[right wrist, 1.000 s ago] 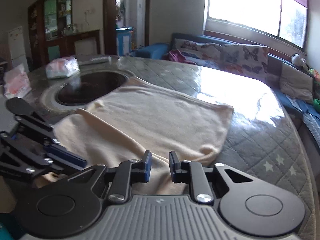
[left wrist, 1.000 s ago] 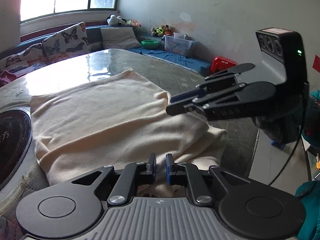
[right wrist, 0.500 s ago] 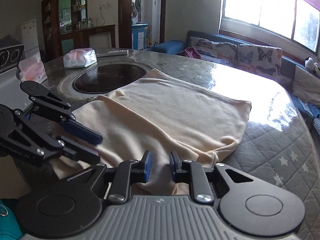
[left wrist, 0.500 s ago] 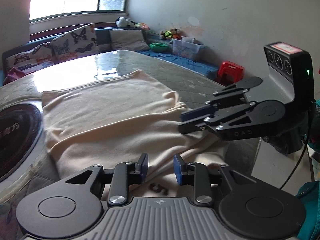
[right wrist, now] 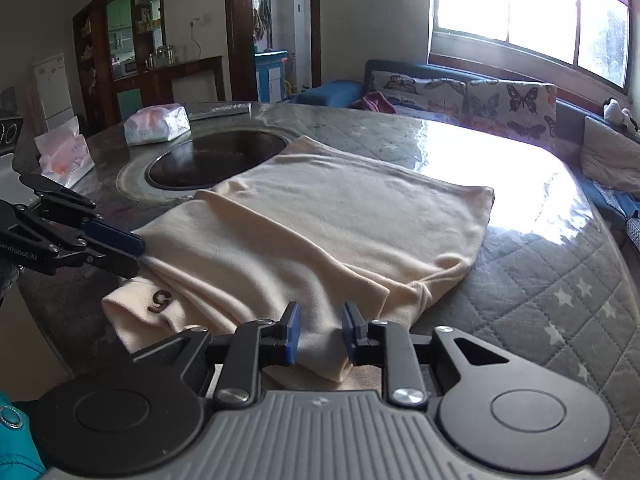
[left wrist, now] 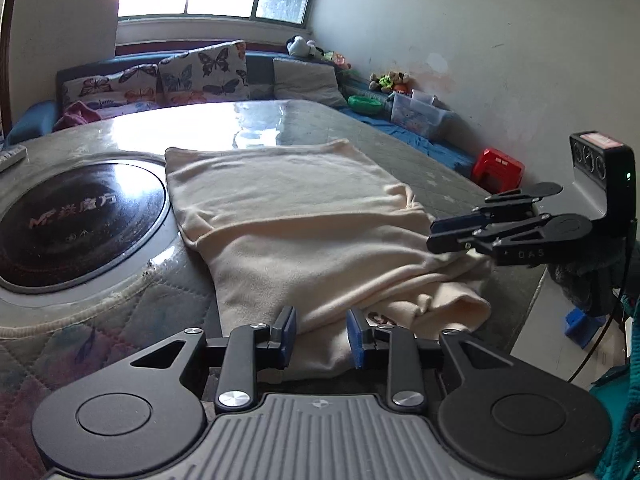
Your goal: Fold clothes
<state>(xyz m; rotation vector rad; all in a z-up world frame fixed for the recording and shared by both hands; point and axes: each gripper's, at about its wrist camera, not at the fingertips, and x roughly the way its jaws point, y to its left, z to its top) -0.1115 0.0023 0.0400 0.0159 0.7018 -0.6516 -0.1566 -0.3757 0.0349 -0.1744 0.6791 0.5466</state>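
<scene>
A cream garment (left wrist: 300, 220) lies folded on the quilted table (left wrist: 120, 320), its near end bunched at the table's edge. A brown figure (right wrist: 160, 300) shows on a lower layer. My left gripper (left wrist: 320, 336) hovers at the near hem with its jaws apart; cloth lies under and between them, and the pads do not press it. In the right wrist view the left gripper (right wrist: 134, 252) points at the garment's (right wrist: 340, 220) left side. My right gripper (right wrist: 320, 334) is opening, a fold of cloth loose between its jaws. It also shows in the left wrist view as the right gripper (left wrist: 436, 236).
A round black cooktop (left wrist: 72, 216) is set in the table left of the garment. Two tissue packs (right wrist: 156, 124) lie beyond it. A sofa with butterfly cushions (left wrist: 200, 68) runs along the far side. A red stool (left wrist: 498, 168) stands on the floor to the right.
My left gripper's jaws have opened off the cloth and it has slid left along the near hem. The right gripper's jaws have widened a little. The garment has settled flatter.
</scene>
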